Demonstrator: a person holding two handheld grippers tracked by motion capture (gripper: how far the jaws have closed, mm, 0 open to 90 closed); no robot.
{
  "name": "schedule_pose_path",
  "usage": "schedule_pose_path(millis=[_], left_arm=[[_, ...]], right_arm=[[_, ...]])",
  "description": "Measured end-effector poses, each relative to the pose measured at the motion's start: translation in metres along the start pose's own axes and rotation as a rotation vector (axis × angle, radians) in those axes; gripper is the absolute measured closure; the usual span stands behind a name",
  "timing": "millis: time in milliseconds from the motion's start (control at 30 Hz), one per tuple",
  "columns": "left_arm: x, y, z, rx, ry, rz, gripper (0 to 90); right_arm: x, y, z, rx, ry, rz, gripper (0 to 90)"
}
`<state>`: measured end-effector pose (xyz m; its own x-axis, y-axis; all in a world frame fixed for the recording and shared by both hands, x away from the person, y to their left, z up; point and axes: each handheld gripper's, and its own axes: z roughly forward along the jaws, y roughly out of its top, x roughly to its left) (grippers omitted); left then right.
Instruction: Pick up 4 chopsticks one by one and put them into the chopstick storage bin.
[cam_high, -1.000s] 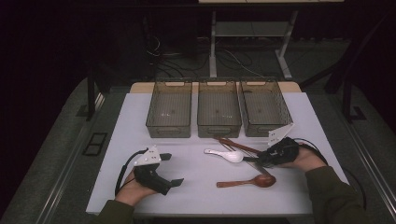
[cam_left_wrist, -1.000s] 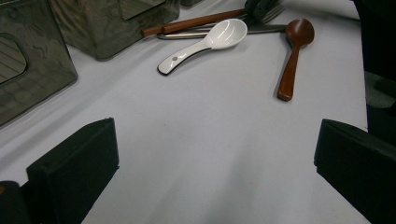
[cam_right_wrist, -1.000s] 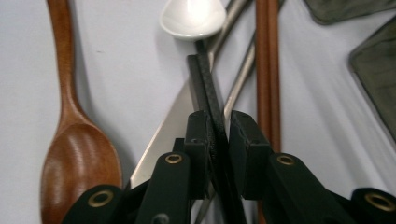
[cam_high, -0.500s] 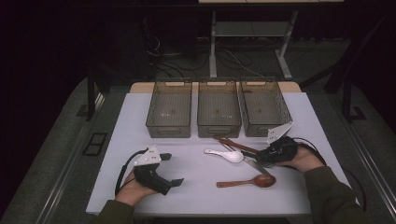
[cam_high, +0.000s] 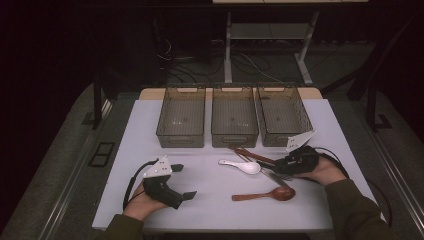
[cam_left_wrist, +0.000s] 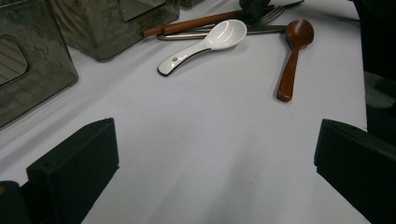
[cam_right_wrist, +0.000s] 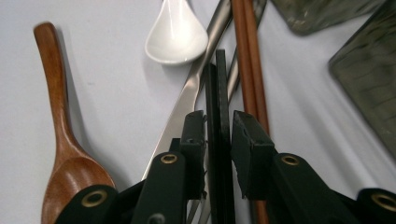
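Observation:
My right gripper (cam_high: 278, 168) rests low at the table's right, among a cluster of utensils. In the right gripper view my right gripper (cam_right_wrist: 218, 121) has thin black sticks (cam_right_wrist: 217, 84) on edge between its pads. A sliver of gap shows on each side, as the jaws have just been opening. Beside them lie a silver metal handle (cam_right_wrist: 187, 102), brown chopsticks (cam_right_wrist: 248, 56), a white ceramic spoon (cam_high: 241, 166) and a wooden spoon (cam_high: 265, 195). My left gripper (cam_high: 184, 181) sits at the front left, open and with nothing in it.
Three empty smoky plastic bins (cam_high: 181, 142) (cam_high: 235, 141) (cam_high: 280, 141) stand in a row at the back of the white table (cam_high: 140, 155). The left gripper view shows bare tabletop between its jaws, with the white spoon (cam_left_wrist: 210, 42) and wooden spoon (cam_left_wrist: 292, 51) beyond.

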<state>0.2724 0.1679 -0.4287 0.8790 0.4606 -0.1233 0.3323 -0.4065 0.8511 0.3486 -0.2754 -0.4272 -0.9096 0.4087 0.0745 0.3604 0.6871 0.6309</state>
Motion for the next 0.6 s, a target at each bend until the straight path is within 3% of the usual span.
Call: schedule_pose_path(millis=[233, 600], left_arm=[[0.000, 0.000, 0.000, -0.002, -0.001, 0.001, 0.0], [-0.001, 0.000, 0.000, -0.001, -0.003, 0.006, 0.0]], right_arm=[[0.001, -0.010, -0.020, -0.047, -0.026, 0.035, 74.5], [0.008, -0.048, -0.048, -0.031, -0.101, 0.062, 77.0]])
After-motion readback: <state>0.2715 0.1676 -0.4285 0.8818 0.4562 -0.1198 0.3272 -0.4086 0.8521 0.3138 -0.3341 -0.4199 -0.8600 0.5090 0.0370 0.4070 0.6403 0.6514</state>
